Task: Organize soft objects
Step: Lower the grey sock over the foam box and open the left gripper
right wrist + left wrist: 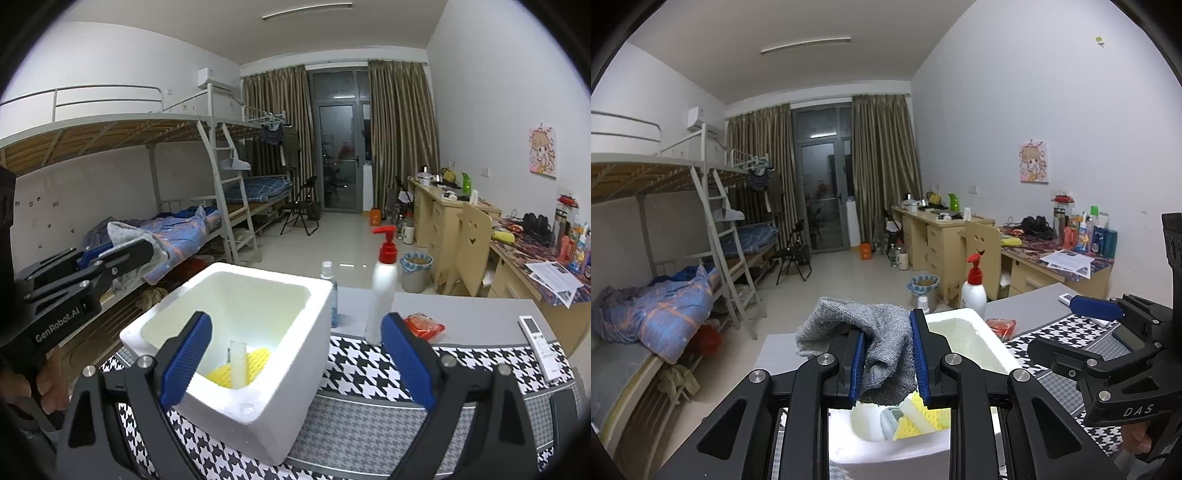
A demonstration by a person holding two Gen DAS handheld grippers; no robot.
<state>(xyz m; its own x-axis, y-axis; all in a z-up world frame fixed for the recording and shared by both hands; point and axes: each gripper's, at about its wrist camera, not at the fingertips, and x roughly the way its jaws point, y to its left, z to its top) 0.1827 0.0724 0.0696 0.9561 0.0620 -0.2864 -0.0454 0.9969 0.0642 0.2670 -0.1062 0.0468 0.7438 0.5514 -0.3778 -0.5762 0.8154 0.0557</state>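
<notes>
My left gripper (888, 354) is shut on a grey knitted cloth (871, 332) and holds it above the white foam box (971, 343). In the right wrist view the left gripper (110, 258) shows at the left with the grey cloth (123, 236) in it, up and left of the foam box (295, 325). Yellow sponges (919, 421) and a pale block (238, 363) lie inside the box. My right gripper (295, 358) is open and empty in front of the box, over the houndstooth mat (369, 365).
A white pump bottle with a red top (384, 288) and a small spray bottle (330, 291) stand behind the box. A red packet (424, 325) and a white remote (539, 347) lie on the grey table. Bunk beds stand at the left, desks at the right.
</notes>
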